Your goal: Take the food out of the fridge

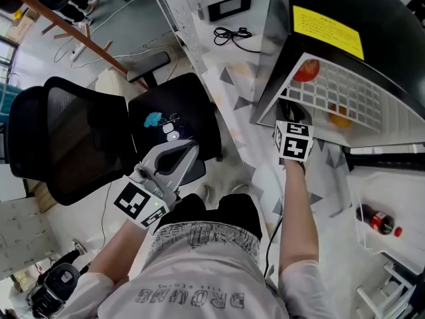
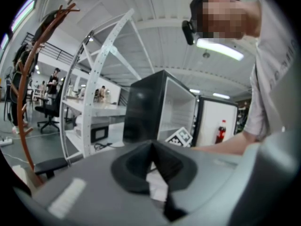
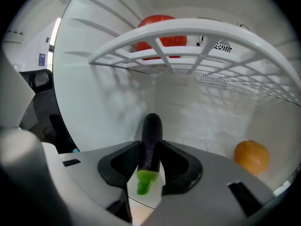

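The open fridge point(image 1: 398, 18) takes my right gripper point(image 1: 292, 111) in its lower compartment, under the white wire shelf point(image 1: 358, 102). My left gripper point(image 1: 176, 141) hangs well away from it, over the black office chair point(image 1: 80, 138). The left gripper view shows its jaws clenched together with nothing between them. Off to its right, that view alone shows the cola bottle point(image 2: 220, 132) standing in the door. The head view cannot see what my right tool has. The right gripper view does: both pads press on a dark purple aubergine point(image 3: 151, 135), green stem towards me and its far end pointing at the back wall. To that gripper's right lies an orange point(image 3: 251, 157) on the fridge floor. Above it on the shelf sits a red round fruit point(image 3: 160, 32), probably a tomato.
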`<state>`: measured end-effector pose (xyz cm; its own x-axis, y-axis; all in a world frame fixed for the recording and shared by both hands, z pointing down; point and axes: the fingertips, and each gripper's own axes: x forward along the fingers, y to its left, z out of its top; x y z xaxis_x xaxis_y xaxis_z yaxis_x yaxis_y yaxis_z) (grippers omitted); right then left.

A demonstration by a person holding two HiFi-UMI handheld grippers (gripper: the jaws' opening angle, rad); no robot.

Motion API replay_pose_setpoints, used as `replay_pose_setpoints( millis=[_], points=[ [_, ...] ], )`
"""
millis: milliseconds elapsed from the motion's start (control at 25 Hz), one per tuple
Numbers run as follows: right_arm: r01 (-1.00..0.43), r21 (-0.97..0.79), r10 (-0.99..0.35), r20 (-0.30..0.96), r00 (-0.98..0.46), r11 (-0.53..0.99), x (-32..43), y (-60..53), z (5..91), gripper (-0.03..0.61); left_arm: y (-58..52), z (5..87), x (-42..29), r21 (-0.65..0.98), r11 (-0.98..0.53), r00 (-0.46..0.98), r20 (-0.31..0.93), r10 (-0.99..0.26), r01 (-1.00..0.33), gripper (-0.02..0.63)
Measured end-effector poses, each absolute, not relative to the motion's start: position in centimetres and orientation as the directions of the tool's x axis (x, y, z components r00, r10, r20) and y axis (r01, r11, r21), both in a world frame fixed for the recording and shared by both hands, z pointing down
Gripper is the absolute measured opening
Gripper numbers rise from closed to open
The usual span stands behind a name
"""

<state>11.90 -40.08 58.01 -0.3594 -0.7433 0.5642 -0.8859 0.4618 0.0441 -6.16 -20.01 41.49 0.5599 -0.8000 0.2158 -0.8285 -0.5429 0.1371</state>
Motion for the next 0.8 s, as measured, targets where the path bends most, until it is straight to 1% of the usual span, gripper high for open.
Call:
replay_pose_setpoints(
  millis=[800],
  points=[
    [-0.928, 0.02, -0.765, 0.572, -0.294, 0.372, 13.7, -32.9, 54.5, 0.124, -18.1, 38.5, -6.2, 0.157, -0.648, 0.667, 0.187, -0.721, -0.745, 0.005]
  ],
)
